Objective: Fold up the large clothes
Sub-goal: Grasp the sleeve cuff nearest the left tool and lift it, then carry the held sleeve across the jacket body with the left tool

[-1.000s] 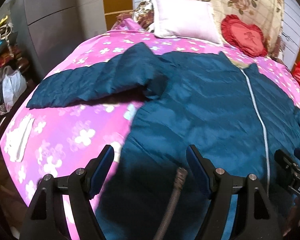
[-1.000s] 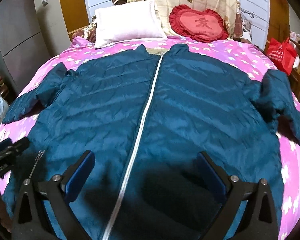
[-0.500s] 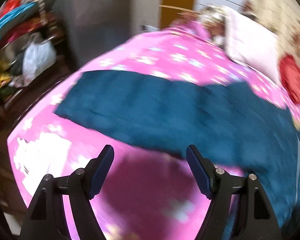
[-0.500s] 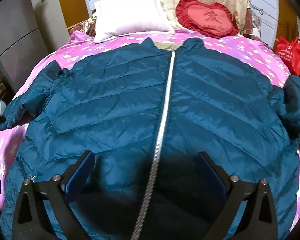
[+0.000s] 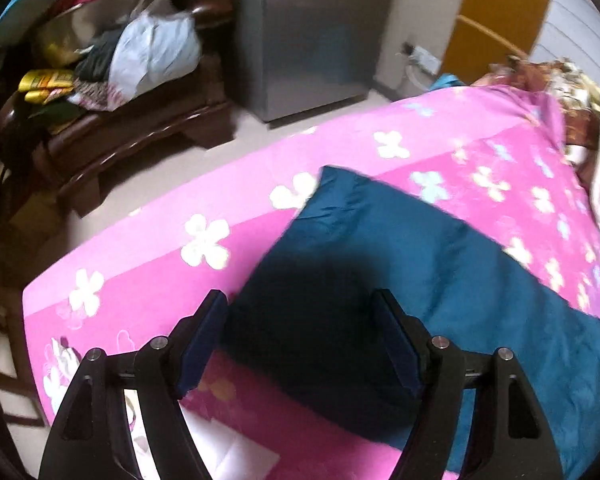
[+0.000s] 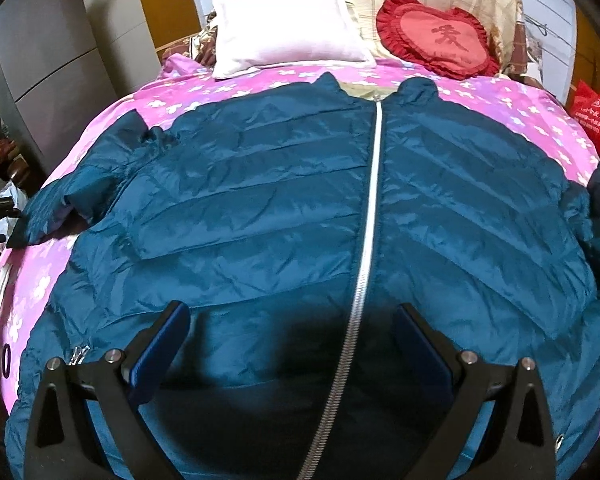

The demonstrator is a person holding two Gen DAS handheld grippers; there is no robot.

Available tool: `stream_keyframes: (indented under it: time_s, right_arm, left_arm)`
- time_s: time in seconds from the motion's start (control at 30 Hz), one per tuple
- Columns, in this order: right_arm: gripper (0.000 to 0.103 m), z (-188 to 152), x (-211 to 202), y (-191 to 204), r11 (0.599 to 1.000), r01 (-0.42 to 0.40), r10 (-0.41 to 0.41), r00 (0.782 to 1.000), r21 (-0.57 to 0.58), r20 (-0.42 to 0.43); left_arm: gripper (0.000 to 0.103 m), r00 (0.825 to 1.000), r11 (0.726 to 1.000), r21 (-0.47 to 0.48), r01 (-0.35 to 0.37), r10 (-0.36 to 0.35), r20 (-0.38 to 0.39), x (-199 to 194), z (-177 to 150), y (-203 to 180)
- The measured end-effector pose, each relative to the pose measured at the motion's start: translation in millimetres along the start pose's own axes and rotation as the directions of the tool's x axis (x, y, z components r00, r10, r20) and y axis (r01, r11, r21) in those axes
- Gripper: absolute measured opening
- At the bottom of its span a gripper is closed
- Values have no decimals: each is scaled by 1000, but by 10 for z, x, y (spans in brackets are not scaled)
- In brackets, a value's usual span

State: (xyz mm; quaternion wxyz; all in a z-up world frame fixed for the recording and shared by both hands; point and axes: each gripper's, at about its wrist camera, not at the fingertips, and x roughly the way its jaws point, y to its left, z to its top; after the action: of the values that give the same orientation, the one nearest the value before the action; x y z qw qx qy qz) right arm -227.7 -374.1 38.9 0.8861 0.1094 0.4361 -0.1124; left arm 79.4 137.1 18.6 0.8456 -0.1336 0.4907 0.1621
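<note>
While the left claw (image 5: 300, 344) hovers with jaws apart over the sleeve (image 5: 400, 248) of the teal jacket (image 6: 284, 208), gripping nothing, the right claw (image 6: 292, 344) hangs equally wide above the hem, its zipper (image 6: 370, 216) running ahead between the fingers. Only the right view shows the whole jacket spread on the bed (image 6: 520, 108), pillow (image 6: 288, 28) beyond; only the left shows the cluttered bench (image 5: 132, 120).
</note>
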Motion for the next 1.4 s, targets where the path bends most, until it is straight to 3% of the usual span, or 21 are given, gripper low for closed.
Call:
stream_keyframes:
  time_s: [0.1,0.2,0.3,0.33,0.4,0.43,0.5,0.63,0.77,0.9,0.97,1.17,1.23,1.4]
  right_arm:
    - [103,-3,27,55,1000,0,0,1000,-19,-9]
    - [103,-8,44,83,1000,-2,2,1000,-30,-14]
    - [103,-17,65,87,1000,-4,3,1000,-22,-18]
    - [103,-21,69,87,1000,-6,5,1000,-18,-19]
    - [103,-28,71,92,1000,-5,5,1000,-17,-20]
    - [103,-30,67,95,1000,-5,5,1000,-19,-20]
    - [103,-29,53,96,1000,-2,1,1000,-23,-16]
    - [103,-32,0,62,1000,4,-4,1000,-15,-8]
    - [103,-47,-111,3,1000,13,-13,1000,-10,8]
    - [103,-55,-218,-136,1000,23,-24,999,19,25]
    - [103,-59,-264,-215,999,26,-27,999,39,30]
    - [103,-99,-377,-465,997,54,-57,998,63,41]
    - [103,-118,-410,-547,996,59,-63,997,73,43]
    - [103,-169,-510,-796,991,82,-87,995,102,49]
  left_arm:
    - [49,1000,1000,-18,6,-6,4,55,16,-10]
    - [49,1000,999,47,-9,9,-2,128,13,-131]
    - [45,999,998,50,27,-28,17,143,41,-106]
    - [34,999,997,57,43,-45,24,131,44,-103]
    - [4,994,992,70,105,-106,15,92,65,-92]
    - [0,986,984,54,170,-169,-8,78,78,-79]
    - [0,977,976,31,214,-214,-12,-24,54,-84]
    - [0,961,958,106,267,-273,50,-442,-53,-267]
    - [0,927,926,168,338,-358,108,-972,-165,-476]
    - [0,883,872,273,407,-452,128,-1547,-378,-841]
    - [0,856,831,338,442,-503,118,-1823,-545,-1098]
    - [0,804,717,488,499,-592,47,-2303,-1121,-1821]
    - [0,794,674,534,510,-608,8,-2405,-1374,-2129]
    - [0,798,605,610,512,-598,-77,-2441,-1997,-2772]
